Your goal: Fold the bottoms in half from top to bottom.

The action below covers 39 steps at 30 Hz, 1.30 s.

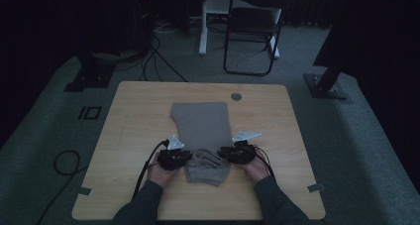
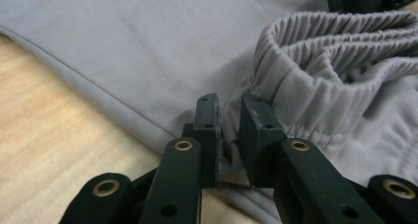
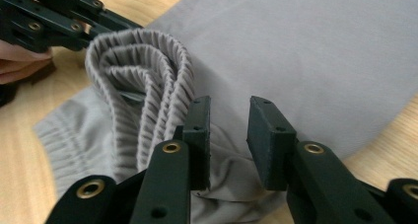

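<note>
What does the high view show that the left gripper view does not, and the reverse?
High view alone: the whole table, a chair behind it, floor cables, both forearms, and the grey garment laid out full length.

Left gripper view alone: the left gripper close up, its jaws nearly closed on a fold of cloth beside the ribbed waistband.

Both: the garment on the wooden table, with its waistband bunched up between the left gripper and the right gripper.
</note>
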### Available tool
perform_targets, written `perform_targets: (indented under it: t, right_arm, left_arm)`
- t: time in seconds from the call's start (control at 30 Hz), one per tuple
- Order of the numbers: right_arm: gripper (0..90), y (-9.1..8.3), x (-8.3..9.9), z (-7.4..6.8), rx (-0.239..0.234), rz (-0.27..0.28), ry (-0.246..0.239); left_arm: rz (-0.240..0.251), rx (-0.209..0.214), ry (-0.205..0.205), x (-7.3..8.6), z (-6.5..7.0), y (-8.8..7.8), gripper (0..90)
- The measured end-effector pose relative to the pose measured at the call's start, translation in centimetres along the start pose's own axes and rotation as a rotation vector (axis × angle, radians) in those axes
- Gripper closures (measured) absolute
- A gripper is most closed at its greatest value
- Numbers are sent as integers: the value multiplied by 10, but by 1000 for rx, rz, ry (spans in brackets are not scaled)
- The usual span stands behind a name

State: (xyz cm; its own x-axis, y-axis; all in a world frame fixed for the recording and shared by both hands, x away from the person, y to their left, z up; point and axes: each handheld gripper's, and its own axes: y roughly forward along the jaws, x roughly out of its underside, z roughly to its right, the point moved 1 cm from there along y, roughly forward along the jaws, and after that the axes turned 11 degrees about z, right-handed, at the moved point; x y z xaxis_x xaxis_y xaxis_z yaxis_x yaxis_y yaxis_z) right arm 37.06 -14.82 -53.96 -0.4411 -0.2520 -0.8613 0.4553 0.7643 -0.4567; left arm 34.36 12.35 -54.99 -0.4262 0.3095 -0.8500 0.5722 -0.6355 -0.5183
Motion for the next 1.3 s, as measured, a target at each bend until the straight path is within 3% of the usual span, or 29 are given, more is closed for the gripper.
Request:
perform_targets:
  t: [0.23,0.3,0.5,0.73,0.87,1.03,1.17,1.3]
  right_arm:
    - [650,1,-3,-6,4,18,-1]
    - [652,3,-3,-9,-7,7,-12]
    - [646,5,6,-23,-41,-42,-46]
    - [644,3,17,-32,-52,-92,-101]
    - [615,4,17,-33,-59,-95,-117]
    - [570,3,5,-24,1,-38,-113]
    - [565,11,-3,-5,75,-15,-83]
    - [559,25,-11,15,163,2,-65]
  left_arm:
    - [42,-23,-28,-11,-3,-1,737]
    - [41,-7,-35,-12,-2,2,736]
    - [-19,22,23,1,13,5,726]
    - [-21,51,40,8,17,-1,714]
    - [1,38,46,5,13,-5,682]
    - [45,-50,40,-5,0,-4,654]
    - [80,-107,7,-14,-17,3,644]
    - [77,-148,-10,-23,-34,18,643]
